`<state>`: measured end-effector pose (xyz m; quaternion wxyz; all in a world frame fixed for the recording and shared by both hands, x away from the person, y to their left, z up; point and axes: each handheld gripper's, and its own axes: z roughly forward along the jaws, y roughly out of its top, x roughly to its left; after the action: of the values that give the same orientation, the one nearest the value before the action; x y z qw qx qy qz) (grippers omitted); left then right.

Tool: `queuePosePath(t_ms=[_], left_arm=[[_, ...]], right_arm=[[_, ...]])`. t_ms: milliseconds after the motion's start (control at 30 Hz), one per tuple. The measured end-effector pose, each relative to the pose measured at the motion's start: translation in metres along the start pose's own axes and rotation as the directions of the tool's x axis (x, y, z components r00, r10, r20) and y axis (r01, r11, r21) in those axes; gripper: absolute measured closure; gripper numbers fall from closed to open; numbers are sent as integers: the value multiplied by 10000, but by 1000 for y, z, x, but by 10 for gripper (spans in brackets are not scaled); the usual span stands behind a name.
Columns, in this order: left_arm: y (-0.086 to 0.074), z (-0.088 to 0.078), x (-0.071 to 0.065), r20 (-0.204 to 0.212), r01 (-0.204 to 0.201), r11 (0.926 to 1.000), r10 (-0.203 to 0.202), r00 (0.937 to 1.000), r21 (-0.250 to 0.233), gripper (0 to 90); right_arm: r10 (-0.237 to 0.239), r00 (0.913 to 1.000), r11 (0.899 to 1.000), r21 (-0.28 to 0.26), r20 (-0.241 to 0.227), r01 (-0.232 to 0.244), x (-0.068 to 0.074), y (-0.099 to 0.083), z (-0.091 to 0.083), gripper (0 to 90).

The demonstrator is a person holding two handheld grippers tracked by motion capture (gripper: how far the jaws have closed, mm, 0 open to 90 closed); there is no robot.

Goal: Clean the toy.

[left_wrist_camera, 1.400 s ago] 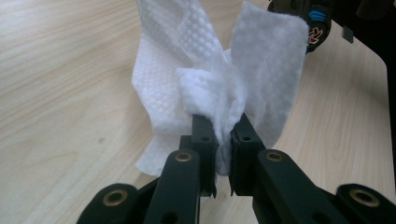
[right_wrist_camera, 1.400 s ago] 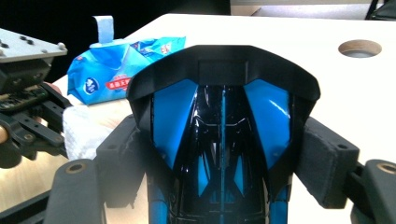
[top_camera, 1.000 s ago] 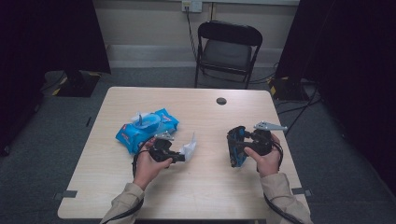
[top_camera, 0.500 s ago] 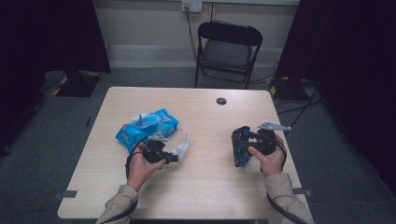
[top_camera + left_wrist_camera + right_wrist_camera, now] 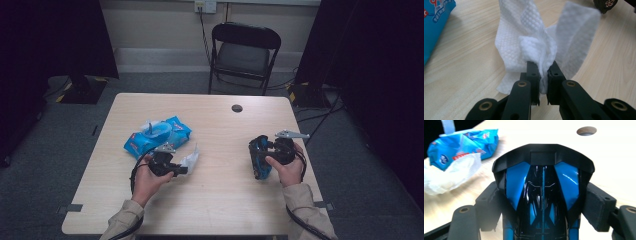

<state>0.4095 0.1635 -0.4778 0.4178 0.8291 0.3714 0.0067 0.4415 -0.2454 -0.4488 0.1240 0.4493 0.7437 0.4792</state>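
My left gripper (image 5: 543, 68) is shut on a crumpled white wet wipe (image 5: 531, 42), which stands up from its jaws just above the table; the wipe (image 5: 191, 159) shows right of the left hand in the high view. A blue wipes packet (image 5: 157, 135) lies behind that hand, with a sheet poking from its top. My right gripper (image 5: 543, 202) is shut on a glossy blue-and-black toy car (image 5: 542, 192), its pads pressing on both flanks. The car (image 5: 260, 156) is held above the right half of the table, clear of the wipe.
The pale wooden table (image 5: 220, 200) has a round cable hole (image 5: 237, 108) near its far edge. A black folding chair (image 5: 242, 55) stands behind the table. Cables lie on the grey floor at the right.
The left hand with the wipe has drawn slightly left and toward the packet. The right hand with the car has shifted a little to the right.
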Motion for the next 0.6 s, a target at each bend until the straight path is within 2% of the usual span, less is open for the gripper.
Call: queuePosePath(t_ms=[67, 200, 333, 600], left_arm=[[-2, -1, 1, -36, -7, 10000, 7, 10000, 38, 831], [-5, -3, 4, -114, 52, 10000, -52, 9999, 68, 830], [-6, -4, 6, -220, 58, 10000, -57, 9997, 58, 830], [-11, -2, 10, -277, 98, 9997, -93, 9996, 203, 829]], right_arm=[[32, 10000, 10000, 18, 29, -32, -1, 0, 2, 254], [-147, 9991, 9998, 125, 394, 142, -2, 1, 10, 254], [-357, 9970, 9984, 460, 683, 326, -3, 2, 23, 254], [-385, 9943, 9963, 802, 995, 305, -6, 3, 39, 254]])
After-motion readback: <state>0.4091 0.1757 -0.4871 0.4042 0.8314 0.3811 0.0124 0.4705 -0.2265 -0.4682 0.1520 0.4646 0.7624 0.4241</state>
